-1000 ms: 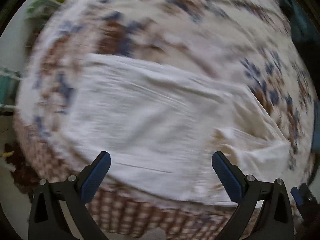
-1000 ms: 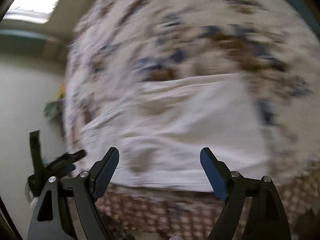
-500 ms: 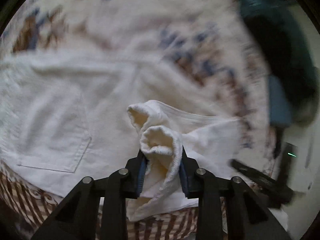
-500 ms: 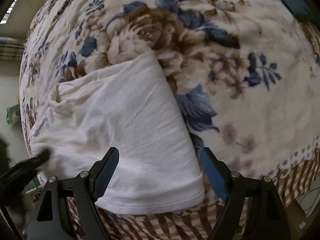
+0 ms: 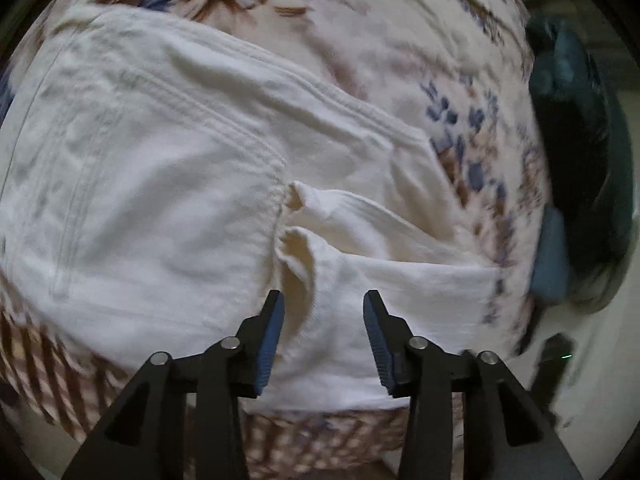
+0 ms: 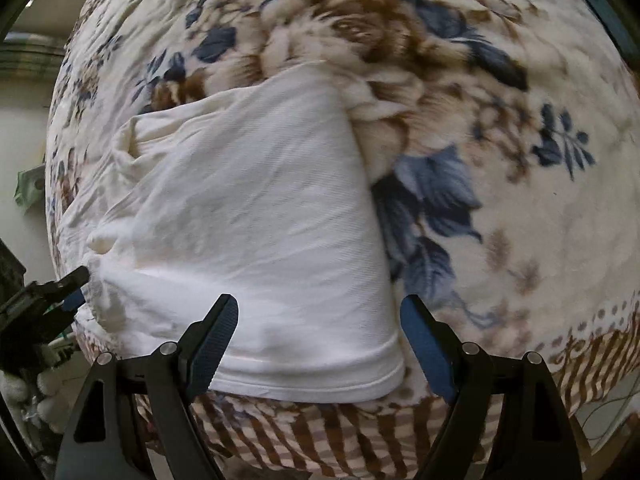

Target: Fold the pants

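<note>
White pants (image 5: 160, 200) lie on a floral blanket (image 5: 400, 20), back pocket up. Their leg ends (image 5: 304, 216) are laid over onto the seat part, with the cuffs rumpled. My left gripper (image 5: 324, 320) hovers just over that bunched cloth. Its jaws are opening, and the cloth lies below and between the blue pads without being pinched. In the right wrist view the folded leg (image 6: 260, 220) runs toward me, its hem at the bed's edge. My right gripper (image 6: 316, 320) stands wide open above that hem and touches nothing. The left gripper (image 6: 60, 288) shows at the far left.
The blanket's brown checked border (image 6: 360, 432) drops over the bed's near edge. A dark teal object (image 5: 576, 160) and a blue-grey pad (image 5: 550, 256) sit off the bed's right side. Something green (image 6: 28, 190) lies beside the bed at the left.
The left gripper went from wide open to shut on the bunched leg ends, and now its jaws have parted and the cloth rests on the pants. The right gripper sank closer to the hem, still open.
</note>
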Demonstrator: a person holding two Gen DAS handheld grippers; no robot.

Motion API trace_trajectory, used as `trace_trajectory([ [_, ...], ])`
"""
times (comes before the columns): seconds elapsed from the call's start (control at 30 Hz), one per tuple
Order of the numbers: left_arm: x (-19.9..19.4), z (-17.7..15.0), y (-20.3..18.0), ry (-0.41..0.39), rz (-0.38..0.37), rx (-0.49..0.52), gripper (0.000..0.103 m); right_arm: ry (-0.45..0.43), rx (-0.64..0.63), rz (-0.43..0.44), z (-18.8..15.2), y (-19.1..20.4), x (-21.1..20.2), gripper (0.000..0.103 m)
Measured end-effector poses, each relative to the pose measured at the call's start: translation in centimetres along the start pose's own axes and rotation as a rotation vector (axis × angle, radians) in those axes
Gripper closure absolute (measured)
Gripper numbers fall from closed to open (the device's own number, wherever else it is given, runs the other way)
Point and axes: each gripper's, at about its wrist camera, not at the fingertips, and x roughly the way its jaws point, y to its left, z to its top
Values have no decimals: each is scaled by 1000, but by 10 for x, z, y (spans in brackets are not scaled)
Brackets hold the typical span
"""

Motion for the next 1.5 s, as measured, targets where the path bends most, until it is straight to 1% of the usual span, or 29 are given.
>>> trace_trajectory([
  [0.03,-1,0,-2,-1,-8,-2,52,6,1,-1,0,2,2,18],
  [0.07,2,2,-7,7,21,6,48,12,3,-3,1,3,5,18],
  [0.13,18,4,-14,27,66,28,48,22,11,-14,4,6,7,18],
  [0.17,27,4,-19,30,80,48,58,25,17,-18,4,6,9,18],
  [0.2,32,5,-25,16,97,70,73,30,23,-23,5,4,11,18],
  [0.23,35,3,-33,4,103,104,97,35,30,-28,5,3,13,18],
  [0.27,31,0,-40,-16,93,132,97,39,39,-33,5,3,15,18],
  [0.3,26,-3,-46,-41,70,152,97,42,44,-37,5,0,16,18],
  [0.37,5,-16,-70,-92,-39,238,97,48,48,-47,4,-5,18,18],
  [0.47,-16,-32,-93,-87,-217,300,97,62,74,-49,1,-15,25,18],
  [0.5,-20,-33,-94,-96,-223,305,97,66,87,-46,-2,-23,23,18],
  [0.53,-23,-30,-92,-114,-206,306,97,72,101,-41,-3,-26,25,18],
  [0.63,-20,-9,-49,-177,33,289,97,78,114,-32,-7,-29,24,18],
  [0.7,-1,12,-5,-140,207,208,97,73,98,-39,-9,-24,21,18],
  [0.73,1,20,19,-116,234,156,97,67,80,-50,-10,-20,18,18],
  [0.77,0,27,39,-96,244,103,97,61,56,-59,-10,-14,14,18],
  [0.83,-7,31,57,-93,258,48,96,49,6,-63,-9,1,6,18],
  [0.9,-18,30,61,-110,224,27,95,37,-53,-38,-11,22,-3,18],
  [1.0,-15,33,49,-82,127,17,81,40,-228,-15,0,67,-11,18],
  [1.07,-1,38,32,-43,63,27,68,34,-399,-58,14,101,-10,18],
  [1.13,17,44,14,8,34,44,65,37,-585,-123,30,134,0,18],
  [1.17,22,47,10,30,32,60,65,50,-695,-177,34,149,10,18],
  [1.2,29,49,4,53,47,83,65,71,-761,-214,40,157,17,19],
  [1.27,41,52,-5,58,127,122,67,108,-934,-325,42,174,39,26],
  [1.3,43,52,-6,50,145,130,68,122,-983,-350,41,178,45,47],
  [1.33,44,51,-9,34,148,138,86,132,-1038,-386,39,181,54,71],
  [1.37,39,49,-14,6,128,169,87,124,-1078,-436,37,181,60,74],
  [1.4,33,45,-19,-35,128,205,87,114,-1083,-428,36,181,60,78],
  [1.5,11,32,-35,-129,107,272,88,44,-1053,-407,30,177,49,83],
])
